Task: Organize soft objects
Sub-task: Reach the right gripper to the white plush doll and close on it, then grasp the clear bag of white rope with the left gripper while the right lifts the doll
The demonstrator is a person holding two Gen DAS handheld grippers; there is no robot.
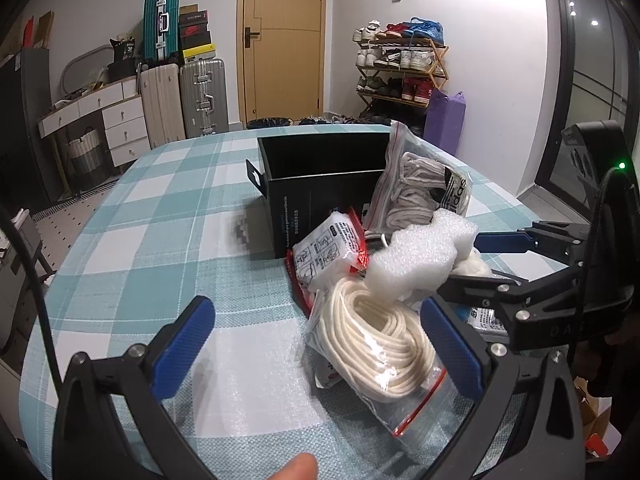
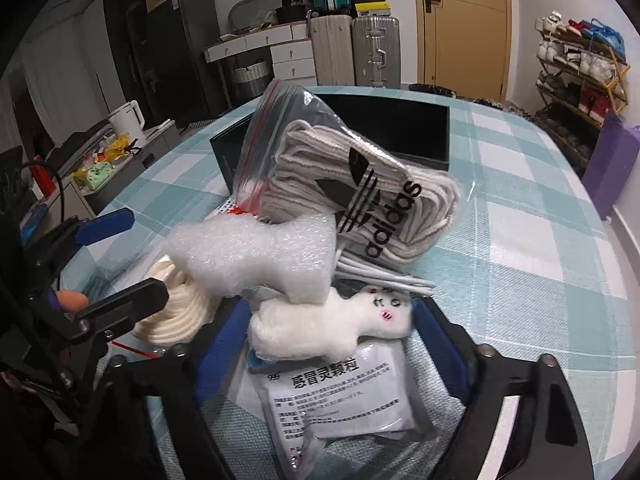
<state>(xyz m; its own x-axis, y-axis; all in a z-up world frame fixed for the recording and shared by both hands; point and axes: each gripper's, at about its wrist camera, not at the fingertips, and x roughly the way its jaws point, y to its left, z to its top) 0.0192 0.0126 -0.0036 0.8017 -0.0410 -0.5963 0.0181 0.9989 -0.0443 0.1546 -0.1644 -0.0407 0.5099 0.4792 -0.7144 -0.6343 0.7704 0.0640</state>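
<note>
A: Where's the plush toy [image 2: 328,330]?
B: On the counter [image 2: 540,280], lying between the blue fingers [image 2: 440,344] of the right hand-held gripper [image 2: 324,344]; they flank it, whether pressing I cannot tell; foam piece [image 2: 256,256] just behind.
A: And the left hand-held gripper [image 1: 316,344]?
B: Spread wide; bagged rope [image 1: 376,344] beside its right finger.

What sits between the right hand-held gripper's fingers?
The white plush toy lies between the right hand-held gripper fingers, on a white medicine packet; the right wrist view shows it.
</note>
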